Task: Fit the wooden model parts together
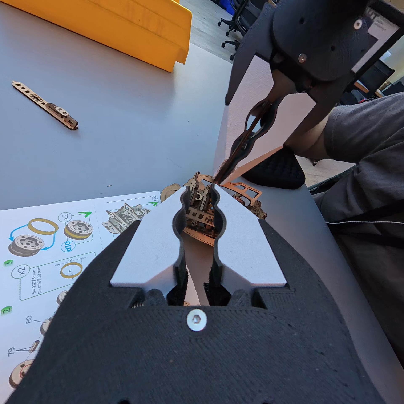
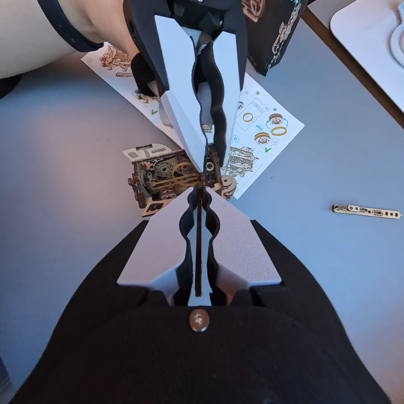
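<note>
The wooden model [image 1: 196,215], a small vehicle frame with gears and a yellow rubber band, stands on the grey table at the corner of the instruction sheet. It also shows in the right wrist view [image 2: 161,175]. My left gripper [image 1: 200,189] is shut on the model's upright end frame, with both pads against it. It reaches in from the top of the right wrist view [image 2: 211,167]. My right gripper [image 2: 200,192] is shut on a thin flat wooden part [image 2: 198,240], seen edge-on between its pads. In the left wrist view the right gripper [image 1: 218,180] comes down from the upper right, and the thin part [image 1: 236,148] meets the model's top edge.
A loose wooden strip [image 1: 46,105] lies apart on the table [image 2: 367,211]. A yellow bin [image 1: 131,28] stands at the back. The instruction sheet [image 1: 54,240] lies beside the model. A loose wooden wheel [image 2: 229,183] lies next to the model. A dark box [image 2: 273,32] stands nearby. The tips of both grippers are at nearly the same place.
</note>
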The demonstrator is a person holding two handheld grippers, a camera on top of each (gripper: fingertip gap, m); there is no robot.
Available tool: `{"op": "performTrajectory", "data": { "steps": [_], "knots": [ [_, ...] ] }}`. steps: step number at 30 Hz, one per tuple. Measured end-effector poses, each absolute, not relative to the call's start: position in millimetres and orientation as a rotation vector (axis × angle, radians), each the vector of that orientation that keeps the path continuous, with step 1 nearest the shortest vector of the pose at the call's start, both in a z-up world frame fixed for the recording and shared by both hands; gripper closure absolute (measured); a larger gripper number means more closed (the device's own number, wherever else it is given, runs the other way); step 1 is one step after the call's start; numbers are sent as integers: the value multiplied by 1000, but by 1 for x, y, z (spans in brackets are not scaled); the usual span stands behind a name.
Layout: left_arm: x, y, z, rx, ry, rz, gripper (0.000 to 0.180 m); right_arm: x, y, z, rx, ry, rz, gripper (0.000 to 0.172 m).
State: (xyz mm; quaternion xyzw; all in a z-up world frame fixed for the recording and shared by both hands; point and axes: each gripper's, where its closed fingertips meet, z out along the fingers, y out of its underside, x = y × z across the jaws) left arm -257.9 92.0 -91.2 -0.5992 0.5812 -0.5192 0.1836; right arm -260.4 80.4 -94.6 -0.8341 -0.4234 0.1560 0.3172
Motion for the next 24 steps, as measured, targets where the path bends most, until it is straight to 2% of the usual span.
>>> {"op": "performTrajectory", "data": {
  "steps": [24],
  "knots": [
    [-258,92,-91,-1692,1638,-1471,164,-260,80,-89,-2181,-1324,310,171]
  ]
}}
